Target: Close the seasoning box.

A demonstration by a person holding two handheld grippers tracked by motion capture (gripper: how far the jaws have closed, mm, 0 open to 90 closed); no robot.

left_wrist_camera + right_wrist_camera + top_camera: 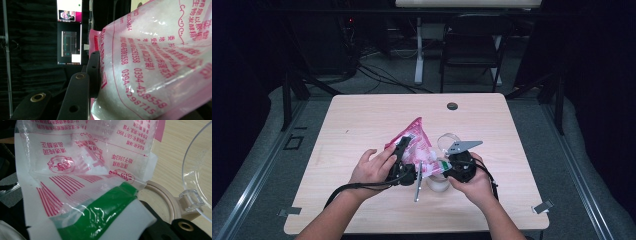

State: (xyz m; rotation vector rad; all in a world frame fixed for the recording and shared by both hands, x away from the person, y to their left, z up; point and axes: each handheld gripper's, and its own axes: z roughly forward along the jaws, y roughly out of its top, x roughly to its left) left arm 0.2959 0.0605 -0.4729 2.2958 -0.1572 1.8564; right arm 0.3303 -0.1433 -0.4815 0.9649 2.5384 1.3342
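A pink and clear plastic bag (pixel 414 142) of white powder is held up over the middle of the table between my two grippers. My left gripper (pixel 404 148) is shut on the bag's body. In the left gripper view one black finger (pixel 93 72) presses into the bulging bag (pixel 155 62), and the other jaw is hidden behind it. My right gripper (pixel 445 165) is shut on the bag's green and white top strip (pixel 107 215), beside its black finger (pixel 162 227). Below the bag stands a beige jar (pixel 438 184), its rim (pixel 163 195) next to a hinged clear lid (pixel 197 170).
The clear lid (pixel 447 141) lies on the wooden table (pixel 362 120) just behind the right gripper. A black grommet (pixel 452 106) sits near the far edge. A dark chair (pixel 472 45) and cables are on the floor beyond. A lit monitor (pixel 68 37) stands off to the side.
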